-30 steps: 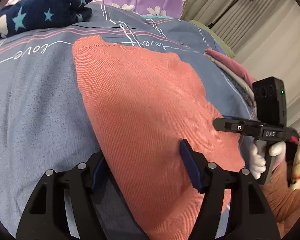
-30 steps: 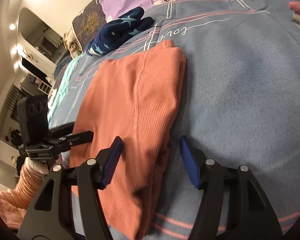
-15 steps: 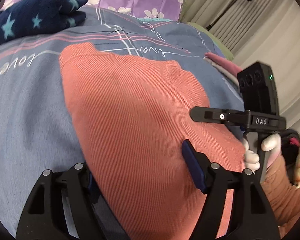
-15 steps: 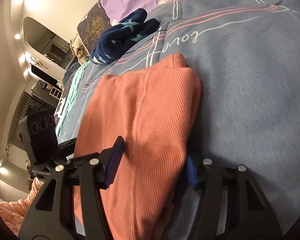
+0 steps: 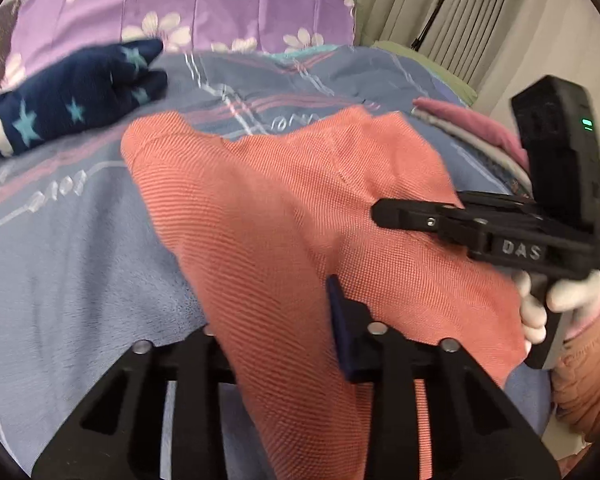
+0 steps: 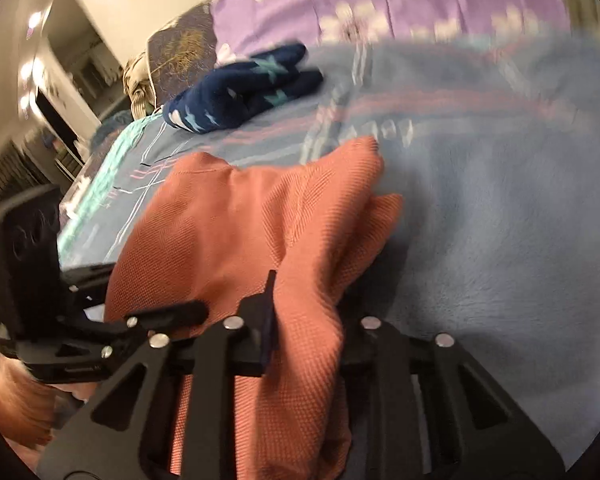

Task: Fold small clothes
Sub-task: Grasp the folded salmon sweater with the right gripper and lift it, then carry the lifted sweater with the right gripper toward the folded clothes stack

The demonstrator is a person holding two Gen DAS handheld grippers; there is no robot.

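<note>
The left tongs (image 5: 284, 320) and right tongs (image 6: 308, 320), jaws just closing, each pinch the near edge of the orange garment (image 5: 300, 208) at frame centre on the bed (image 5: 60, 260). Soft, light knit; likely sags between grips.

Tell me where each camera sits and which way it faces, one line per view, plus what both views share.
Left wrist: on the left gripper, facing down the bed over the orange garment it clamps; the gloved right hand shows.
Right wrist: on the right gripper, facing the same way, clamping the garment's other near edge; left gripper at left.
Shared: garment, navy star cloth, blue blanket, purple floral pillow.
</note>
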